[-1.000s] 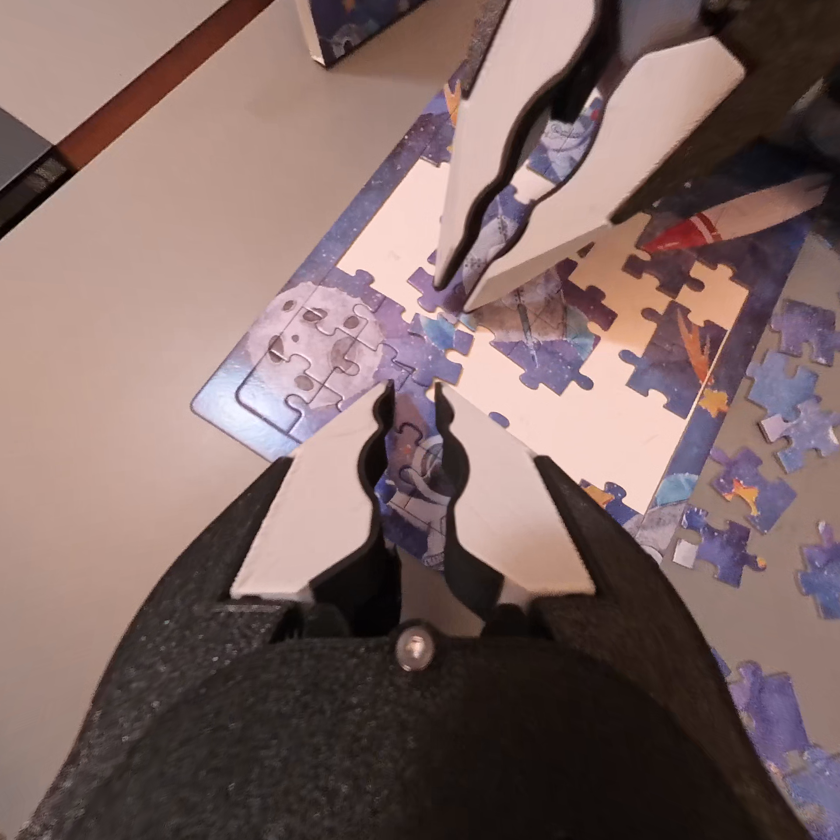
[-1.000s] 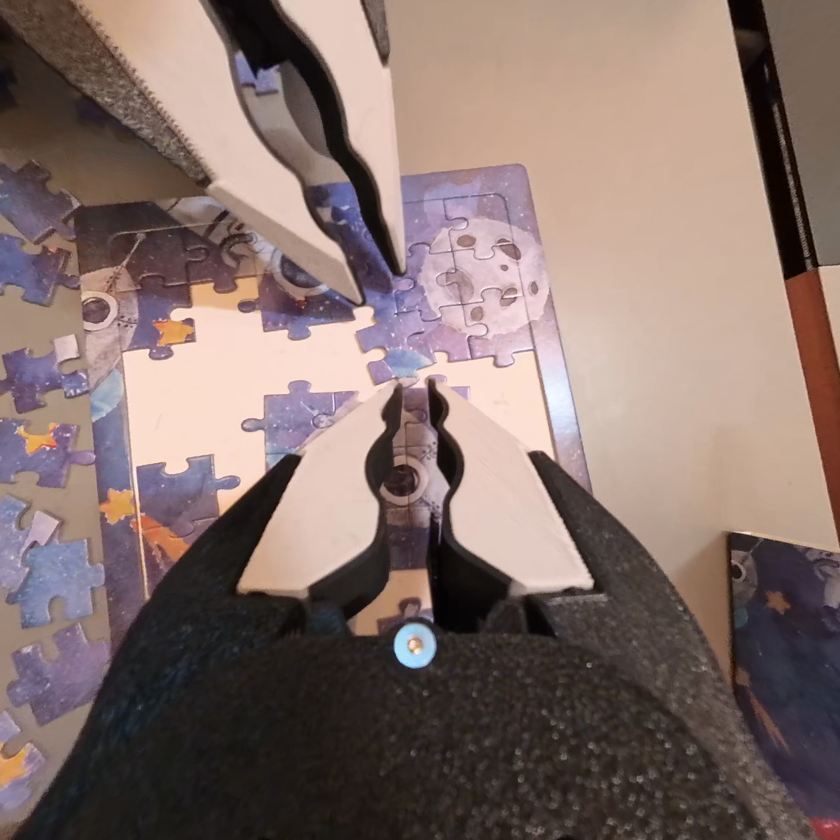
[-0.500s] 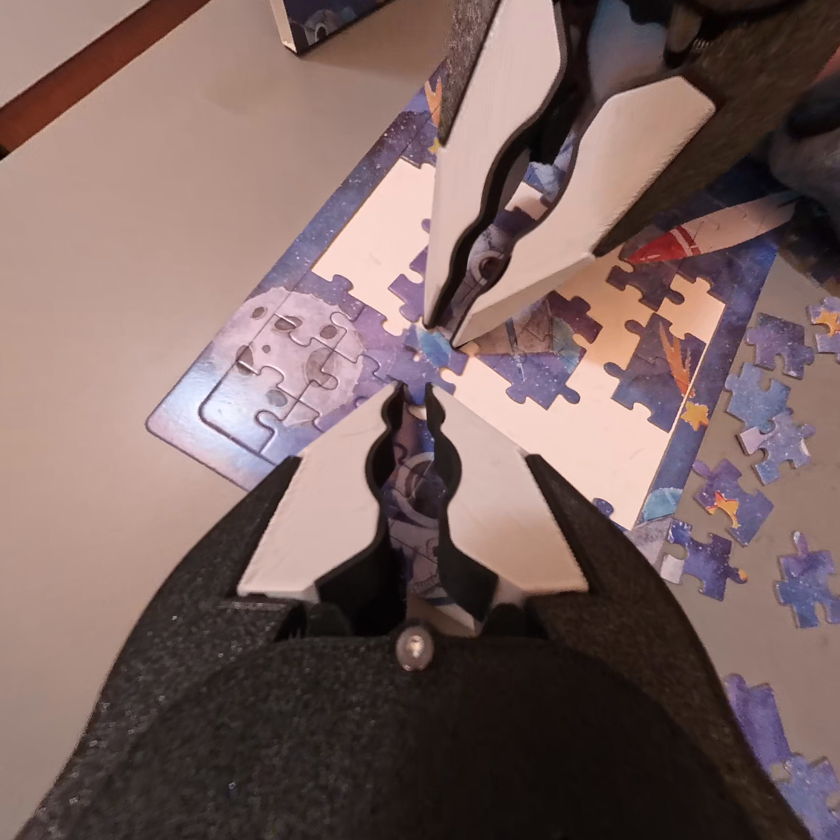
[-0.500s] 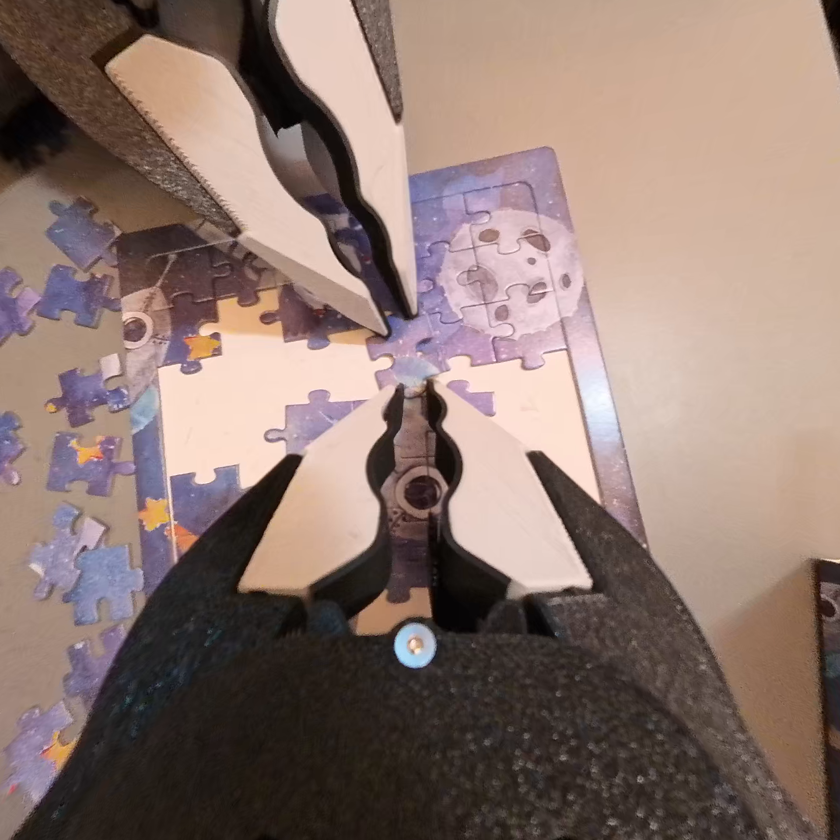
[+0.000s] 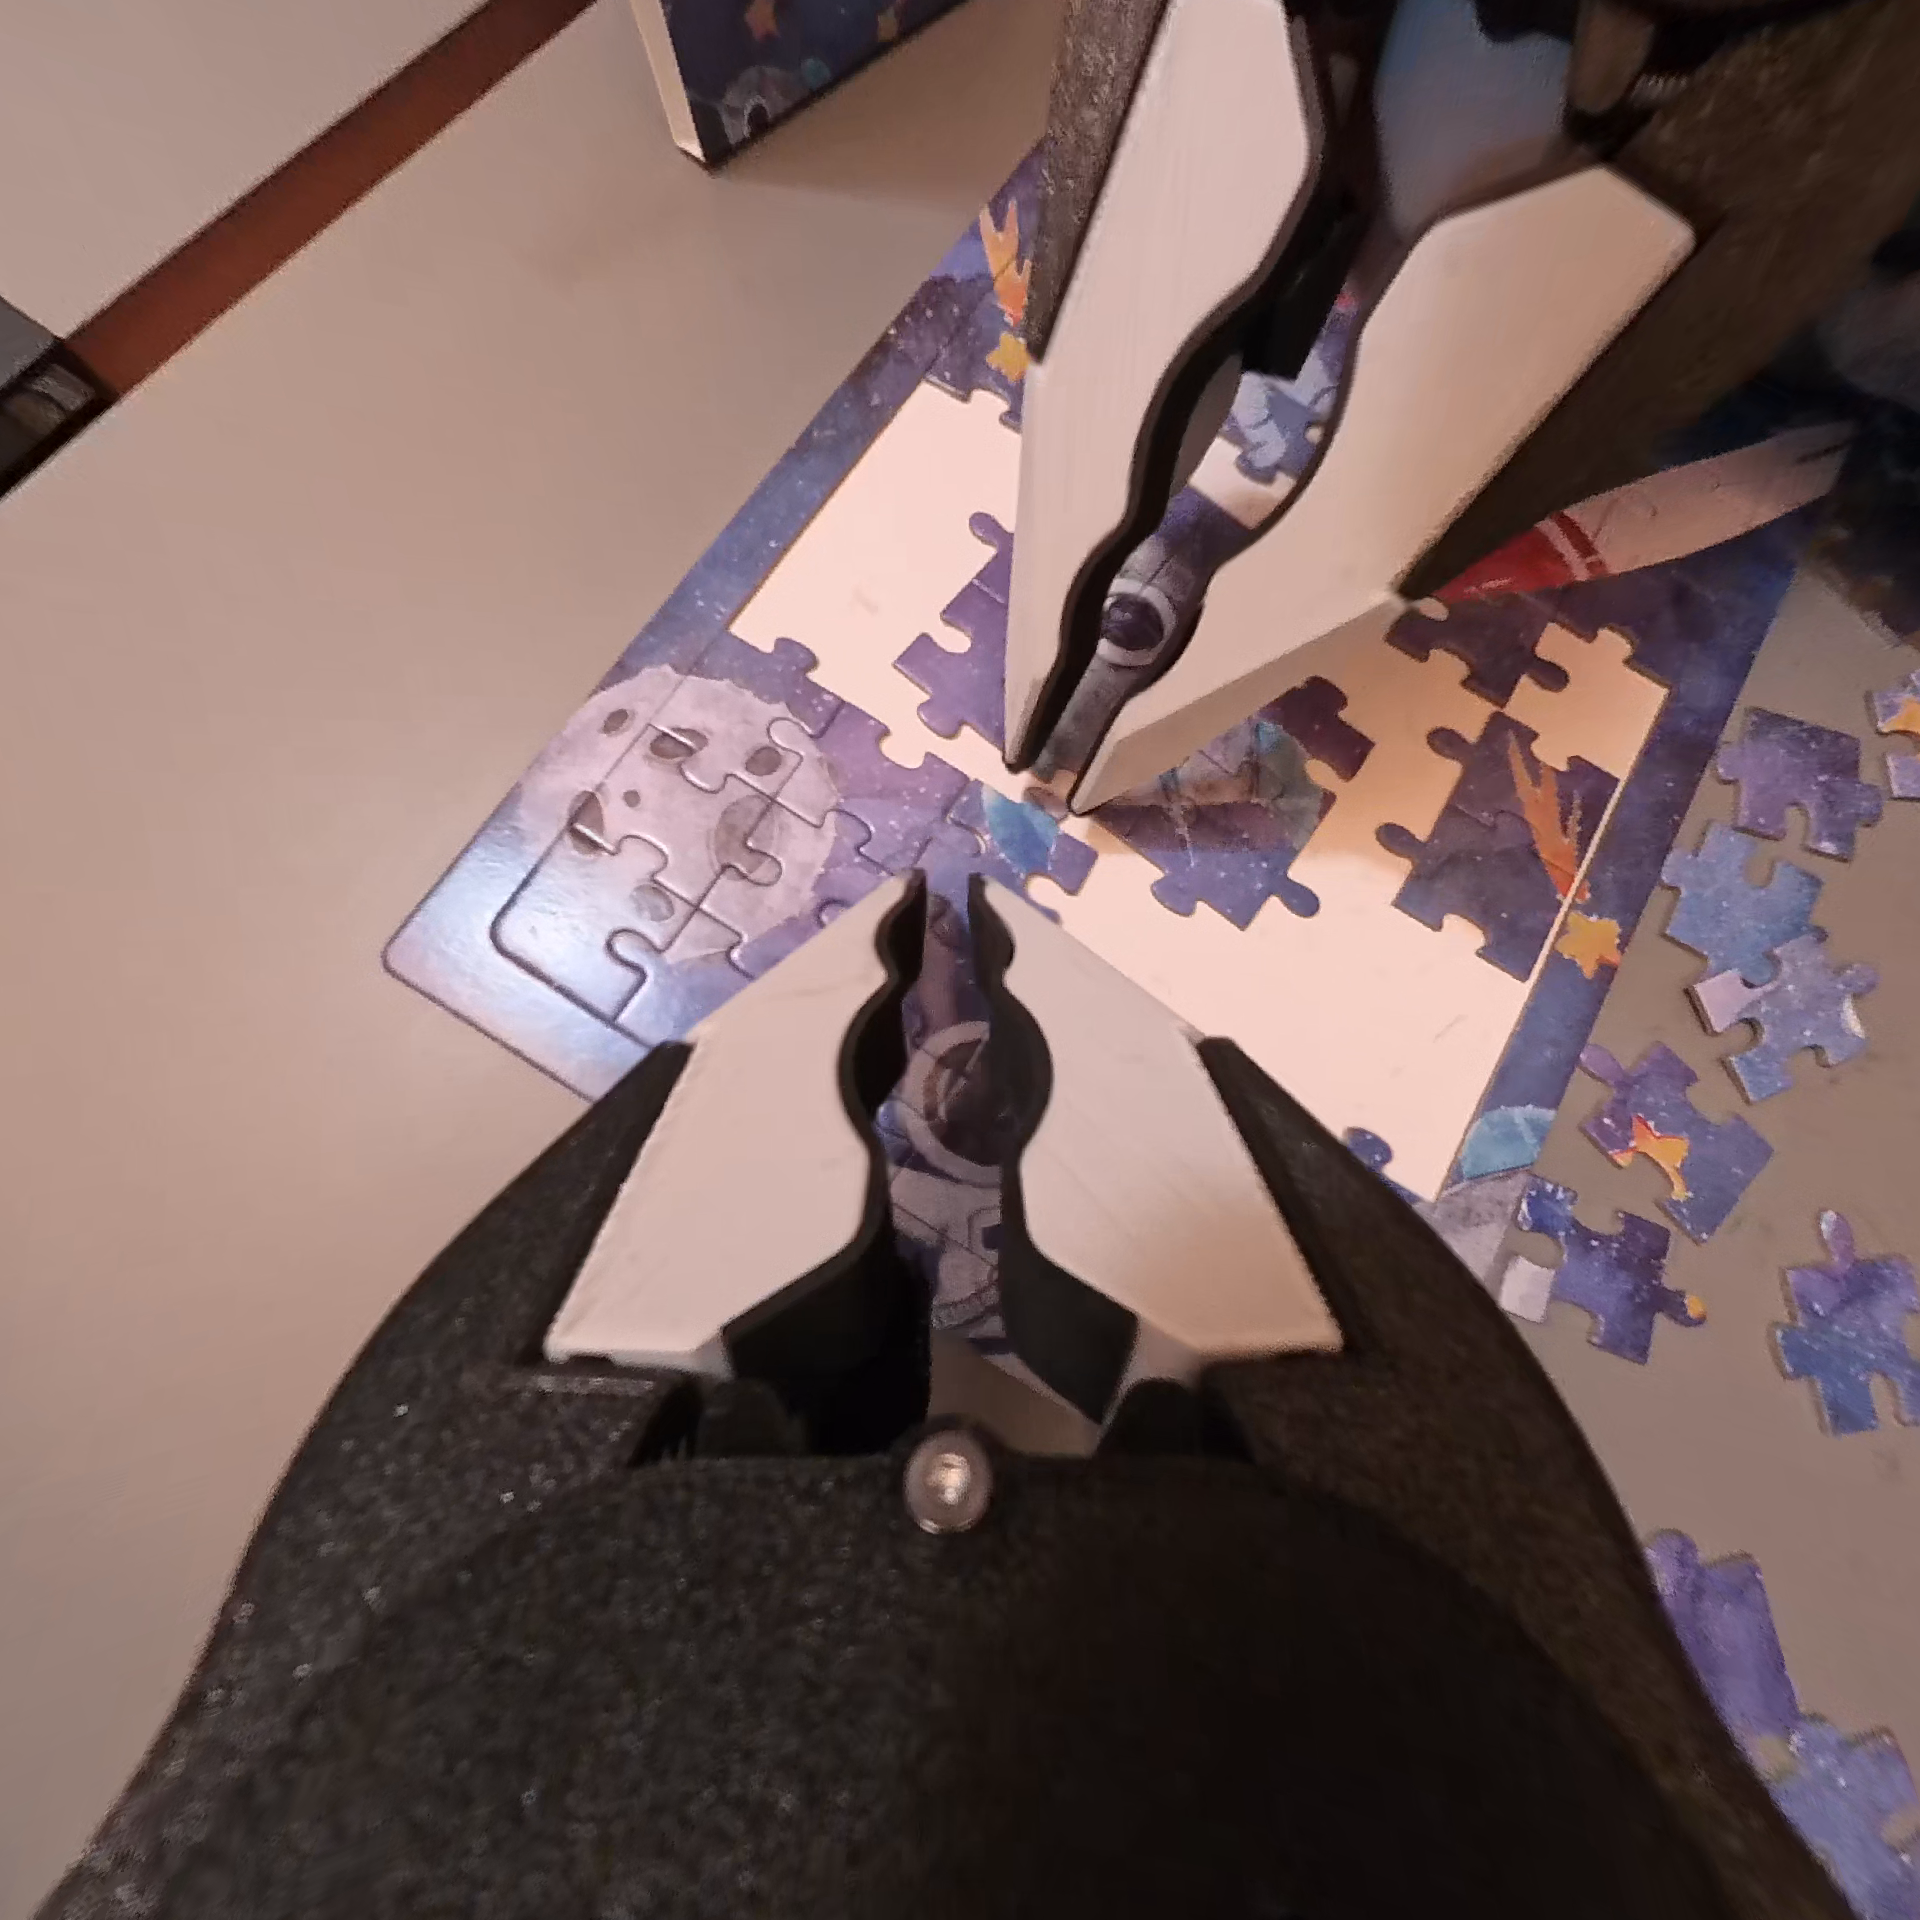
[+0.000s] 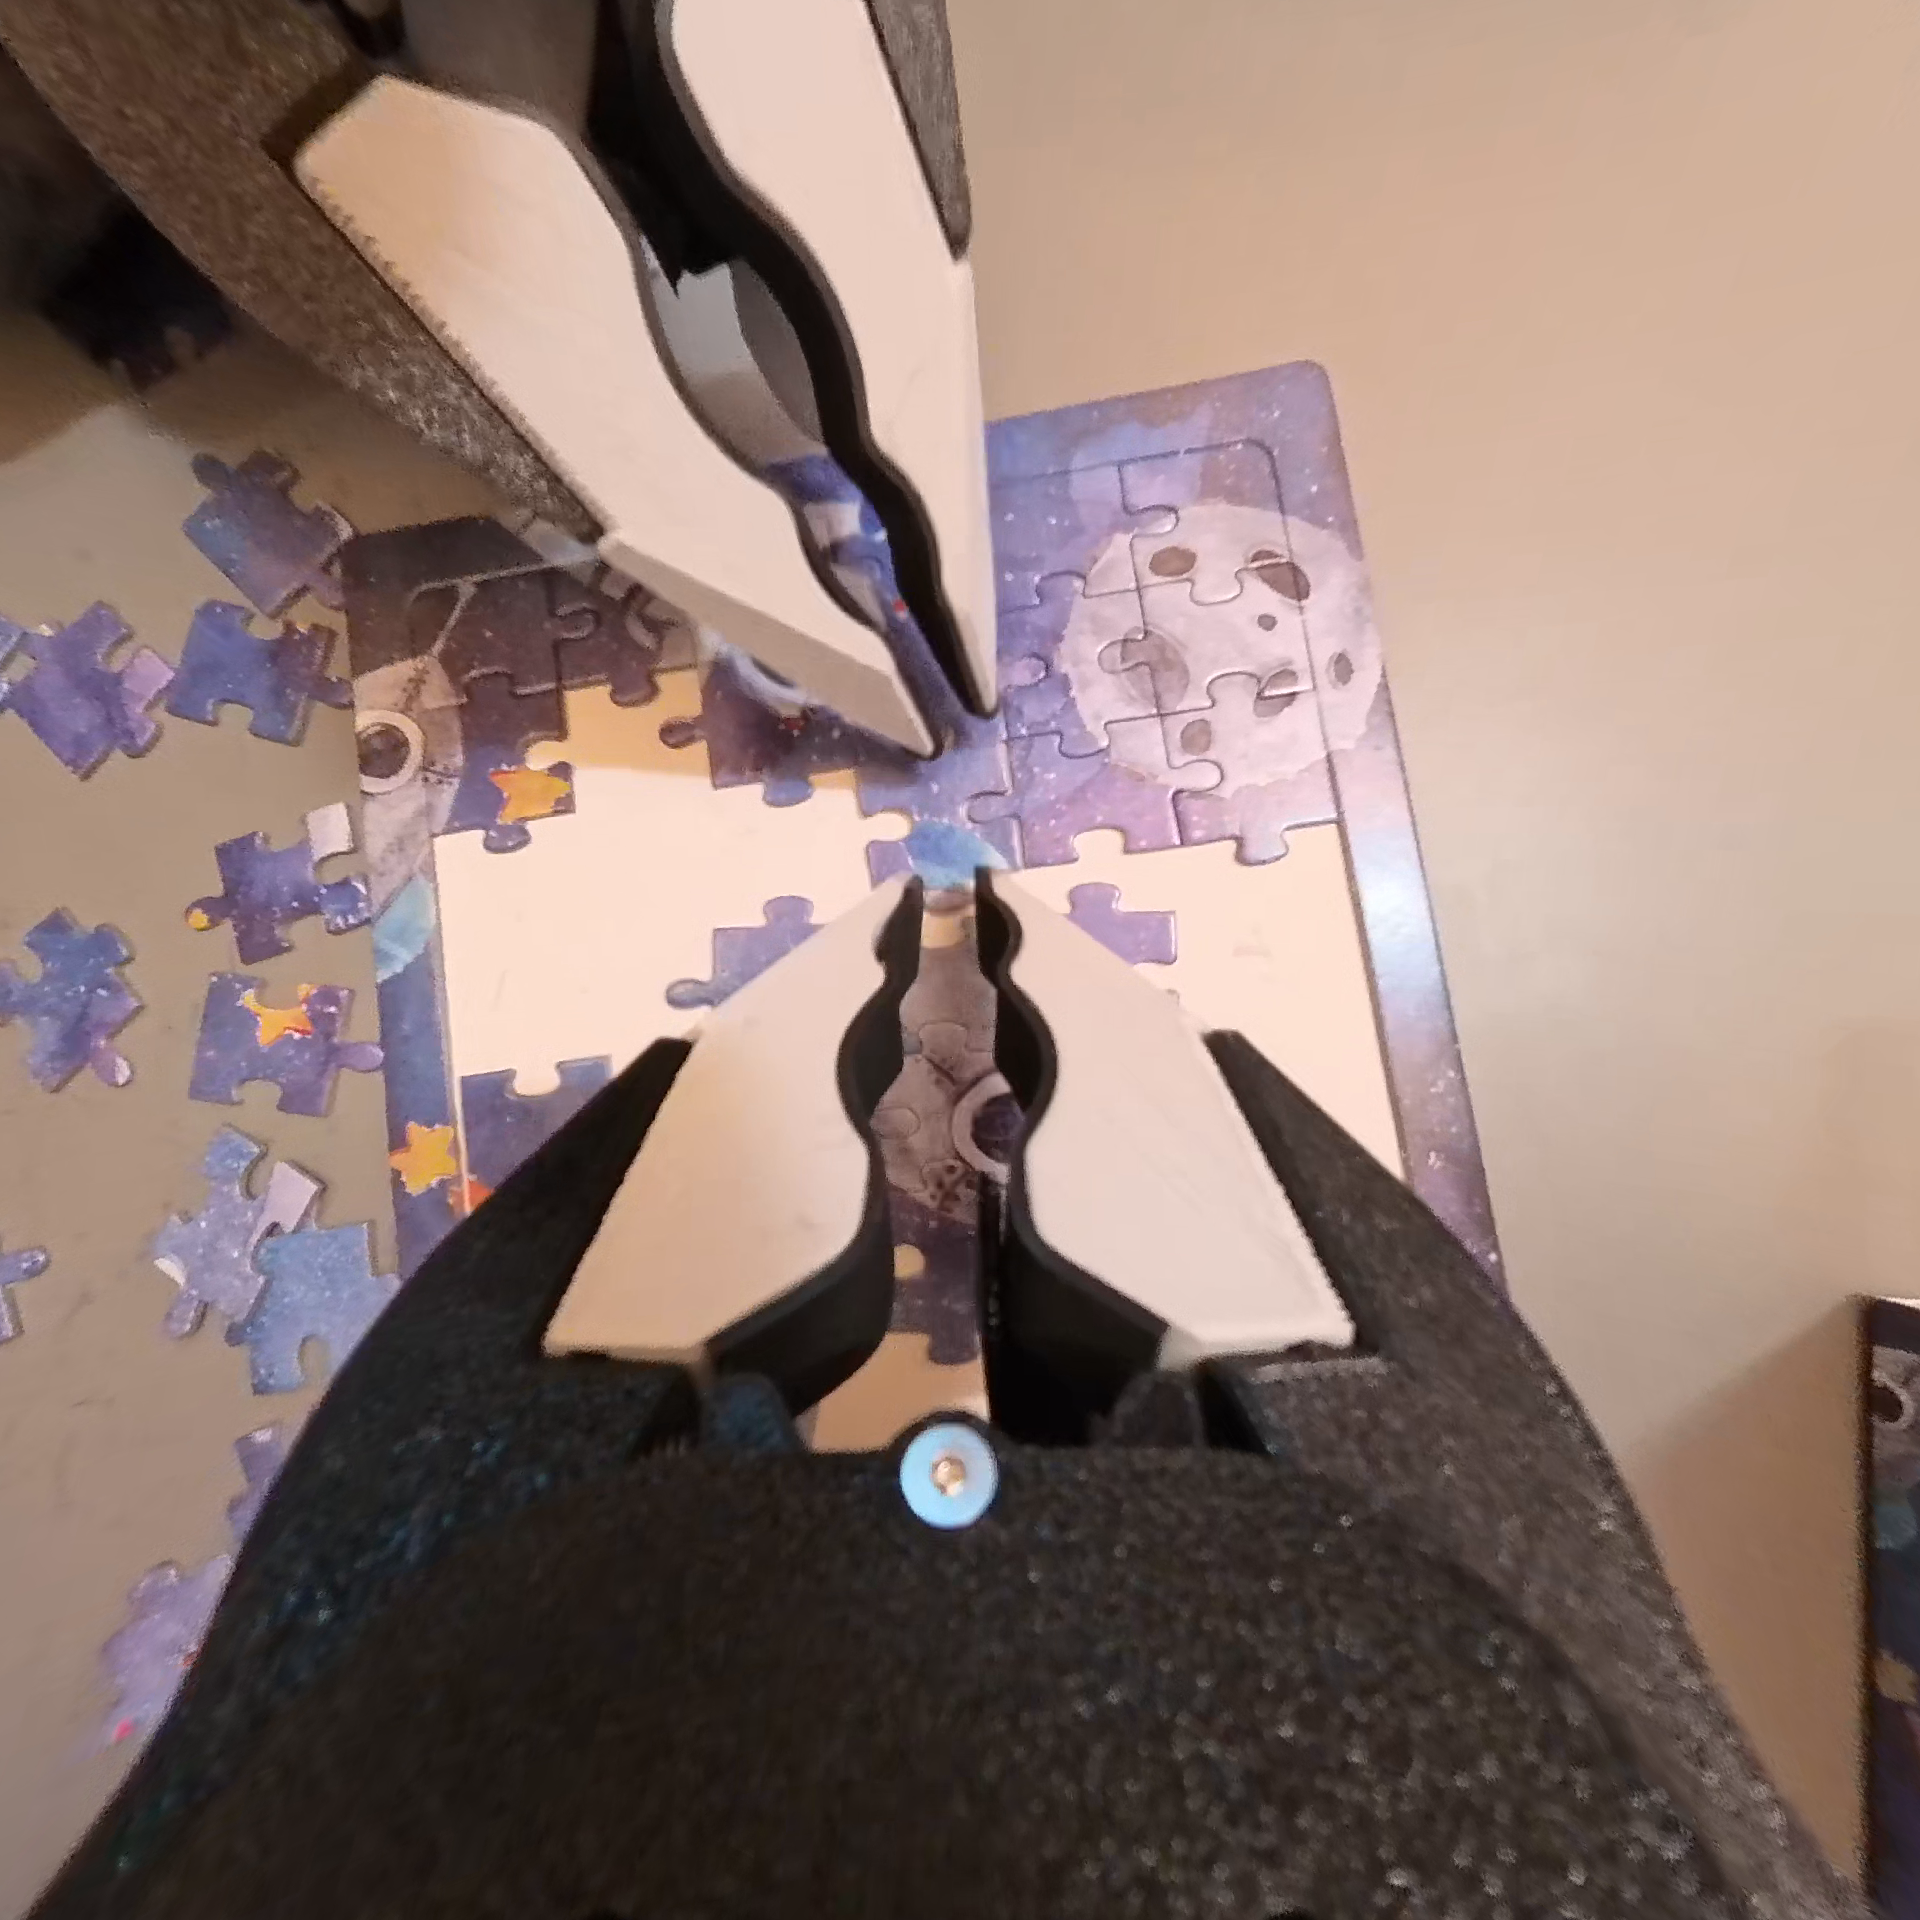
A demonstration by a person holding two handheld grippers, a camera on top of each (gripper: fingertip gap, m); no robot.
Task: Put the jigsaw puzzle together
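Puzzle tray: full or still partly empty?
Partly empty. The puzzle tray shows bare cream patches between placed pieces, the moon corner is assembled, and loose pieces lie on the table beside it.

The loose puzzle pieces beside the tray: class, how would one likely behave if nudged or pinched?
A loose puzzle piece looks thin and flat, so it would probably slide on the smooth table, not roll. Lying flush, its edge seems hard to pinch. It is likely light card that could bend at the tabs.

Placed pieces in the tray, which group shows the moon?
The joined corner block, pale grey with dark craters; other placed pieces show purple sky or rocket parts.
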